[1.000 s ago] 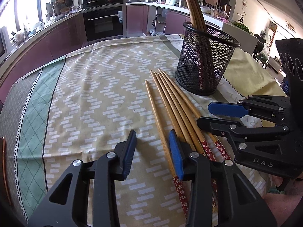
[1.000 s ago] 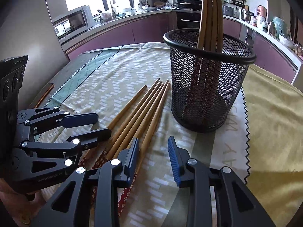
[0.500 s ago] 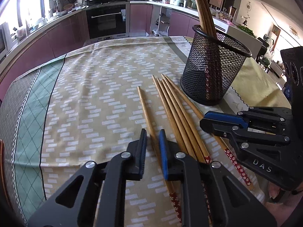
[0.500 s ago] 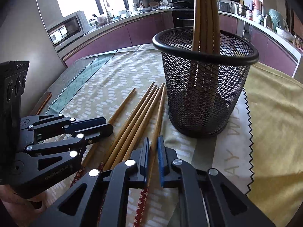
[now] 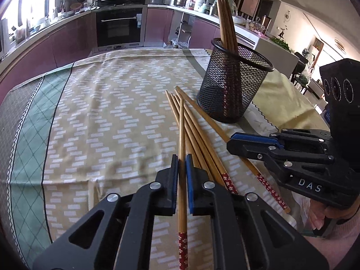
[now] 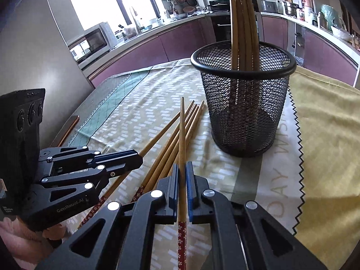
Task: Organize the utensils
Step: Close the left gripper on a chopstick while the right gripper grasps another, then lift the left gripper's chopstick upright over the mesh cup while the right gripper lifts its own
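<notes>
Kitchen cabinets ring a cloth-covered counter where a black mesh holder, already carrying several chopsticks, stands ahead and to the right of the right tongs, with loose chopsticks lying between both tools. Left tongs and right tongs have just been closing, each now clenched on one chopstick near its patterned end. Gripped so far back, each long stick could pivot in the pads, snag the holder's rim, or tip the light holder.

Home kitchen w/ open dining area. Curved purple cabinets run under a counter crowded w/ pots & jars; built-in black oven; microwave by a bright window. Bench in the foreground covered w/ a patterned tablecloth.
</notes>
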Available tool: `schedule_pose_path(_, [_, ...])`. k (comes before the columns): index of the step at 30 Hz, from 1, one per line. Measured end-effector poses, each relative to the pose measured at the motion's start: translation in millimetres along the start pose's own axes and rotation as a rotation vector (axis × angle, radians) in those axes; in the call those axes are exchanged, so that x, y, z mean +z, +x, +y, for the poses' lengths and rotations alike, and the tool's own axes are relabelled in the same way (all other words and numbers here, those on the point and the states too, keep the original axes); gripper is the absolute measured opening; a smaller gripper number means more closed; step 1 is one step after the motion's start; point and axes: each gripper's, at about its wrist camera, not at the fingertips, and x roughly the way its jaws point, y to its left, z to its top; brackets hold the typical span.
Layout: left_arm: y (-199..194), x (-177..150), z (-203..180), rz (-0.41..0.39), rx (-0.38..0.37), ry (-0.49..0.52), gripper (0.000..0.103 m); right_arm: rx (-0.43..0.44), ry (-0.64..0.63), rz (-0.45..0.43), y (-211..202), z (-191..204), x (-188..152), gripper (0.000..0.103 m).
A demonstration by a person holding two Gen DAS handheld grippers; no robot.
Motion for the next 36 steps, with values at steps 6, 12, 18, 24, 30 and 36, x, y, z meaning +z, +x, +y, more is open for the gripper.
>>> schedule_pose_path(6, [6, -4, 0, 0.028, -0.012, 0.017, 0.008, 0.008, -0.023, 0.039, 6, 2, -1, 0.006])
schedule_pose_path(12, [11, -2, 4, 0.050, -0.023, 0.028, 0.008, -0.010, -0.043, 0.066, 11, 2, 1, 0.008])
schedule_pose_path(18, [14, 3, 3, 0.064, -0.016, 0.067, 0.009, -0.011, -0.051, 0.081, 17, -1, 7, 0.008])
schedule_pose_path(24, [18, 7, 2, 0.068, -0.008, 0.078, 0.009, -0.012, -0.052, 0.076, 19, -1, 8, 0.007])
schedule_pose_path(30, [15, 8, 5, 0.062, -0.005, 0.045, 0.007, -0.004, -0.048, 0.046, 10, -2, 7, 0.006])
schedule_pose_path(36, [-2, 10, 4, 0.028, -0.028, 0.048, 0.007, 0.014, -0.054, -0.003, -9, 0, 8, 0.006])
